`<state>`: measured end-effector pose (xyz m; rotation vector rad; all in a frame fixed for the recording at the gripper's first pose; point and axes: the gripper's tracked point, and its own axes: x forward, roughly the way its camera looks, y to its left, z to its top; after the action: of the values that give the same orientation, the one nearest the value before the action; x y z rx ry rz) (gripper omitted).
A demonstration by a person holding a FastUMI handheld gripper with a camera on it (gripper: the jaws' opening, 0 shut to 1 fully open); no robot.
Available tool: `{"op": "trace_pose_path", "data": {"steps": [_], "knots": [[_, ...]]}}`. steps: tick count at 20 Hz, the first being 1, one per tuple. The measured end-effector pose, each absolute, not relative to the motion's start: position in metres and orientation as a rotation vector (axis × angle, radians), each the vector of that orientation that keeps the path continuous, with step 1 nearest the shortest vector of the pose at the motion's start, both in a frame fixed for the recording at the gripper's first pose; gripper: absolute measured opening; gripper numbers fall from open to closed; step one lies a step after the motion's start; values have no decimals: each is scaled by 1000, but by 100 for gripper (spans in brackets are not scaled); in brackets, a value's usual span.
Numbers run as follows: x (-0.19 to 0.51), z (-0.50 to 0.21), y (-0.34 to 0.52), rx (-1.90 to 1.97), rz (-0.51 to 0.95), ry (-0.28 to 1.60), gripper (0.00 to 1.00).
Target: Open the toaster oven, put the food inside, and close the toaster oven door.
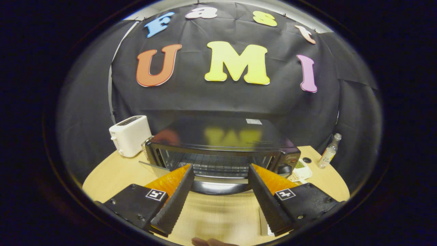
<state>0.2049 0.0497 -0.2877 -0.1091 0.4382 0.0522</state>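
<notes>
A: What's nearest the cam?
B: A fingertip (pixel 208 242) of a person is peeking in at the very bottom, resting on the wooden table (pixel 211 212). Above that, the gripper (pixel 220 169) is hovering w/ fingers wide apart, nothing between them but bare tabletop.

A: And the oven?
B: Toaster oven (pixel 223 143) is sitting just ahead of the fingertips, centre of table. Its glass door (pixel 218 186) is hanging open, dropped flat toward the gripper, w/ the dark handle edge lying between the two fingertips. Wire rack (pixel 215 164) is showing inside; can't tell if anything's on it.

A: Food?
B: A small white tray of food (pixel 300 171) is lying just right of the oven, beside its control knobs (pixel 285 169). Contents too small to ID – greenish and tan bits.

A: Anything else around?
B: White pop-up toaster (pixel 130 135) is standing left of the oven, near it. A small clear bottle (pixel 329 152) is standing upright at the table's far right, apart from the tray. A dark round spot (pixel 307 160) is sitting on the table btwn tray and bottle. Black cloth wall is hanging behind everything.
</notes>
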Motion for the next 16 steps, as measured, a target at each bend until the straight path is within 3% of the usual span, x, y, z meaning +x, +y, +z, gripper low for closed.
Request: {"op": "trace_pose_path", "data": {"steps": [10,16], "knots": [[150,-326,45,-123,38,292,100],[128,-355,41,-120,27,303,100]]}}
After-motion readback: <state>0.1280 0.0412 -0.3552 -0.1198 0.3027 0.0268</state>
